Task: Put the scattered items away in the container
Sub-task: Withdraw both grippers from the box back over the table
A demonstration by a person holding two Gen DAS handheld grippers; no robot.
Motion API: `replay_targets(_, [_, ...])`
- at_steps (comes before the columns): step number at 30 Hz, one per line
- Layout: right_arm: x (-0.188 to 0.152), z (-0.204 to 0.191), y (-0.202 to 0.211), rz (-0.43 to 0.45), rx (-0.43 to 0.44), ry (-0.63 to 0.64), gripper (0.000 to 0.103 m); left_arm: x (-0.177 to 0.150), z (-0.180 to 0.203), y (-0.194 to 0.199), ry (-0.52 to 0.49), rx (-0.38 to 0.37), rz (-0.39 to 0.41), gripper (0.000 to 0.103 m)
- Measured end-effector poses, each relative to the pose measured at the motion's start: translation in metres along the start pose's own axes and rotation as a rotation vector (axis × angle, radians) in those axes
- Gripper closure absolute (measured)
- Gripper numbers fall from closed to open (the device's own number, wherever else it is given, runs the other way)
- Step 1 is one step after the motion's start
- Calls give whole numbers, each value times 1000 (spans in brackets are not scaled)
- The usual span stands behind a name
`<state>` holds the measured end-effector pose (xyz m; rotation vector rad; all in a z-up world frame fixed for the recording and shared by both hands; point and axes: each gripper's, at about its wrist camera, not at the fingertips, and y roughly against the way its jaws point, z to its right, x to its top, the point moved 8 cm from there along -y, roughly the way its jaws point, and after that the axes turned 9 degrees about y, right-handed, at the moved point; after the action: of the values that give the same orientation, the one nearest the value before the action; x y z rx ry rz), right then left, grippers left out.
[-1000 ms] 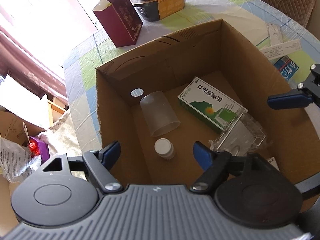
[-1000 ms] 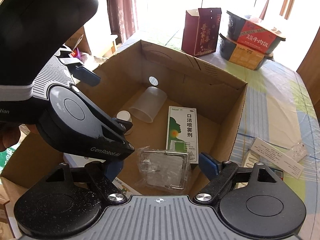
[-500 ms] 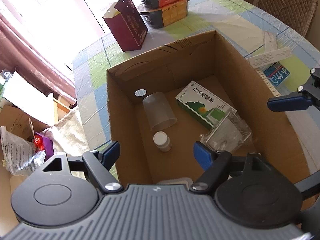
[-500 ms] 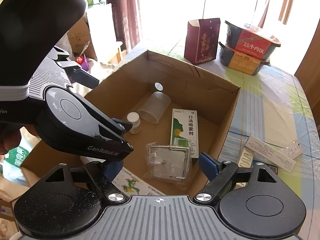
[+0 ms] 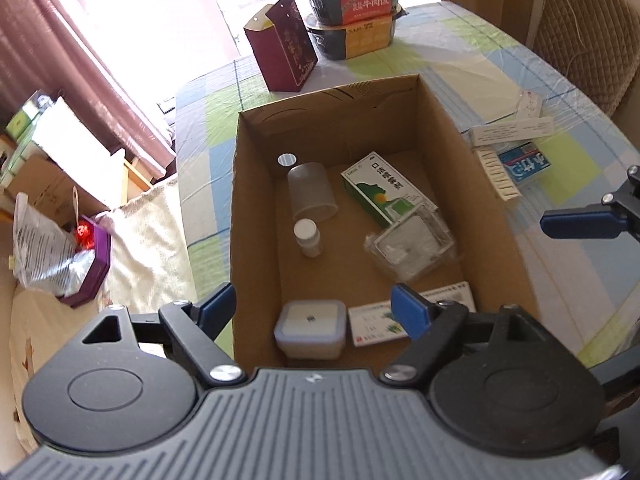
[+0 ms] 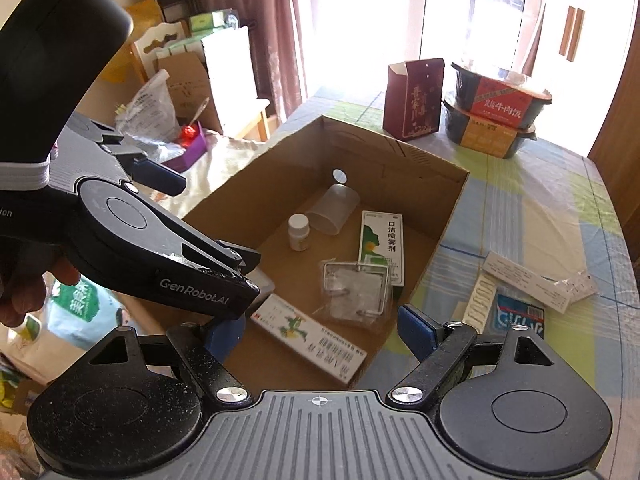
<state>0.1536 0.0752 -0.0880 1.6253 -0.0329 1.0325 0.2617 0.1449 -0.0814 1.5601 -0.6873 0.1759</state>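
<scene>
Both tools empty right now. My left gripper (image 5: 312, 304) is spread wide above the near end of the cardboard box (image 5: 256, 208), nothing between the fingers. Right gripper (image 6: 324, 332) is also spread wide and empty, held over the box's near right corner.

In the box so far:
- clear plastic cup (image 5: 311, 191), lying on its side at the far end
- small white-capped bottle (image 5: 307, 237), just in front of the cup
- green-and-white medicine carton (image 5: 380, 188), lying flat
- clear square plastic case (image 5: 412, 244), overlapping the carton's near end
- small lidded tub (image 5: 310, 328), near-left corner
- flat white carton with green print (image 6: 308, 338), along the near wall

Still out on the table (image 5: 460, 64), right of the box:
- blue packet (image 5: 524, 164)
- long white carton (image 5: 512, 130) with a slip of paper near it
- narrow white strip (image 5: 496, 174) right beside the box wall

All grouped close together, near my right tool.

Estimate: well past halfway, six in and three or four left. The dark red paper bag (image 5: 286, 54) and stacked food bowls (image 5: 352, 12) at the far end look like background, not scatter, though I can't be sure. The right side is closest for the next pick. The flat cartons lie flush on the cloth, so I expect to need an edge grab.
</scene>
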Motion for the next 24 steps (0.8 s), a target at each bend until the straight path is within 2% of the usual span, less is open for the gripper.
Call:
replay_targets(13, [-31,-15,60,37,9,7,16,-40,19,69,53,13,44,16])
replay_targets(24, [-59,-12,90,17,11,12,16,-74,39,101,101,-5,59,15])
